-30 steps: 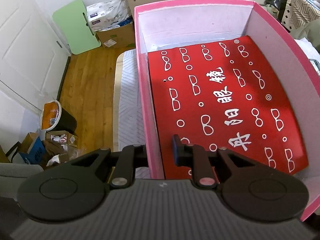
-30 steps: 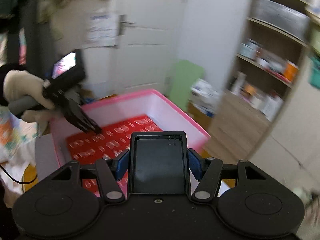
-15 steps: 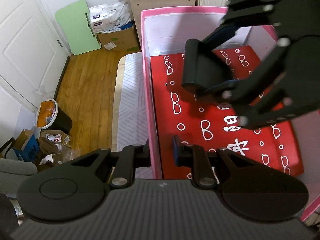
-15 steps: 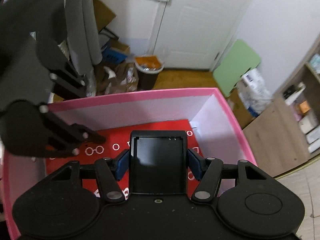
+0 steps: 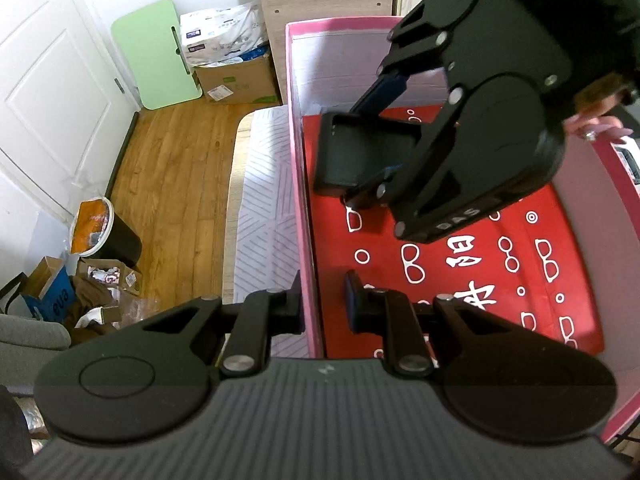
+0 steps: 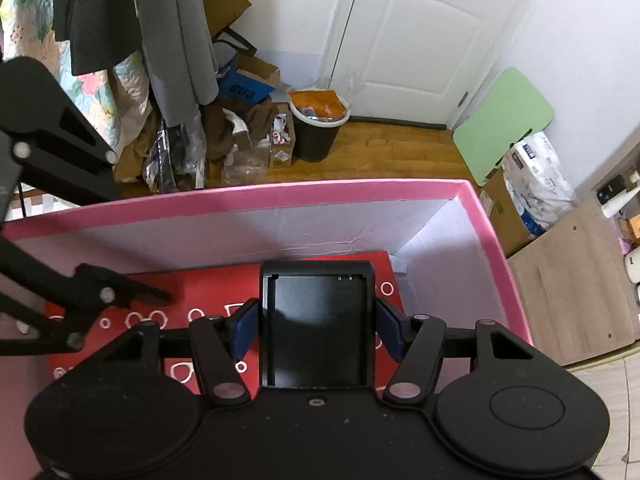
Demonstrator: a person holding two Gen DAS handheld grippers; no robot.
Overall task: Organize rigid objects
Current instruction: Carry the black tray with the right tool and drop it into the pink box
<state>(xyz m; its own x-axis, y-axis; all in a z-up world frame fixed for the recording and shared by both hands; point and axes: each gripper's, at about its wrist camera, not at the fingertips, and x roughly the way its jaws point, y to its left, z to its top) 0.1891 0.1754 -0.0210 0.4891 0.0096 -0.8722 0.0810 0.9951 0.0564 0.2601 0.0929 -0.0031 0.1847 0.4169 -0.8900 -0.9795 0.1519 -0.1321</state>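
Two claws: our left claw pinches the pink box's left wall; our right claw grips a black tray over the red lining. Tray underside hidden. Wood floor beyond.

The right claw clamps a black rectangular tray between its 2 blue pads, holding it over the red patterned sheet lining the pink box. At 9 o'clock the left claw reaches in across the box wall. At 12 o'clock a black bin stands by the white door; a green board leans at 2 o'clock.
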